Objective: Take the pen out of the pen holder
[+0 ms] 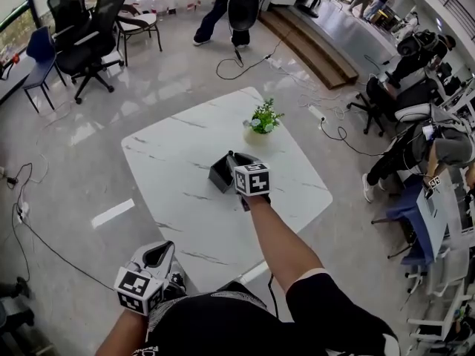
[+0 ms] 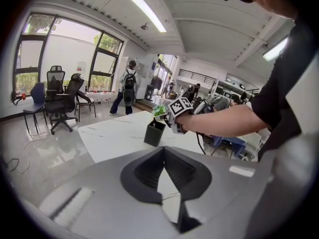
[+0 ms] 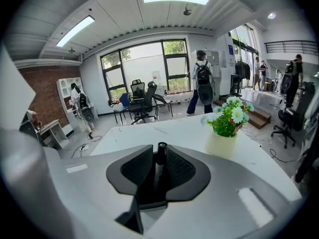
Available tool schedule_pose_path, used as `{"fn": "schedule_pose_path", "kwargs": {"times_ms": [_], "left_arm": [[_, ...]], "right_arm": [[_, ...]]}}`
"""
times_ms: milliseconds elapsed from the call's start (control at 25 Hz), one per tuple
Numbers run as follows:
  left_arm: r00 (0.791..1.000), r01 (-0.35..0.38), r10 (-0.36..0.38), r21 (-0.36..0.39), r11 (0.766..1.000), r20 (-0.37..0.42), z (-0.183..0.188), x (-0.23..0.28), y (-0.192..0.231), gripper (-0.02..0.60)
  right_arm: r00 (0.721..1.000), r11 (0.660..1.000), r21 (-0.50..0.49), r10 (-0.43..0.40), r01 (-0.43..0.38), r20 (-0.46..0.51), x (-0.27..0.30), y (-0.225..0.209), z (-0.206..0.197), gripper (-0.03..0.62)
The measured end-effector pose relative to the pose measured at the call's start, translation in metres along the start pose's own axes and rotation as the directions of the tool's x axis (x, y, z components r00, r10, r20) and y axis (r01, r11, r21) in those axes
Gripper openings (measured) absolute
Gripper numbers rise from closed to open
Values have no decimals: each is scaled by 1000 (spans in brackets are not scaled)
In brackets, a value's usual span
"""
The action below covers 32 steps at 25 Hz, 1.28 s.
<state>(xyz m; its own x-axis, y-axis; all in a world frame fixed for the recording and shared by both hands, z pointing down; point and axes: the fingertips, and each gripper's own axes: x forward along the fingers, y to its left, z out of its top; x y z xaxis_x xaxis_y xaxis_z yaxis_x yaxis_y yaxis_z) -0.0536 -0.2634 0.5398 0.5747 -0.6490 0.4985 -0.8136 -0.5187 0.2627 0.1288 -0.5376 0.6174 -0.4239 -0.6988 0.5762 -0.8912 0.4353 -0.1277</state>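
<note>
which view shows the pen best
The right gripper view: the pen stands upright and close, clamped in the right claw. In the head view that claw covers it; only the pen holder shows. The left gripper view shows the holder small and far, the pen not discernible.

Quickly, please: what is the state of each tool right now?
Left tool: closed, holding nothing.
Right tool: closed on the pen.

pen [image 3: 159,164] tip hidden, perhaps between jaws
</note>
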Motion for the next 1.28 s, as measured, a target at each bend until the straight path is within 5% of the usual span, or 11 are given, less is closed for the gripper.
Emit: {"fn": "schedule_pose_path", "kwargs": {"times_ms": [800, 1280], "left_arm": [[1000, -18, 18, -40, 999, -4, -10, -7, 7, 57], [1000, 8, -8, -21, 1000, -3, -19, -12, 1, 57]], "right_arm": [[993, 995, -79, -72, 65, -97, 25, -2, -6, 75], [997, 997, -78, -19, 14, -72, 15, 15, -6, 66]]}}
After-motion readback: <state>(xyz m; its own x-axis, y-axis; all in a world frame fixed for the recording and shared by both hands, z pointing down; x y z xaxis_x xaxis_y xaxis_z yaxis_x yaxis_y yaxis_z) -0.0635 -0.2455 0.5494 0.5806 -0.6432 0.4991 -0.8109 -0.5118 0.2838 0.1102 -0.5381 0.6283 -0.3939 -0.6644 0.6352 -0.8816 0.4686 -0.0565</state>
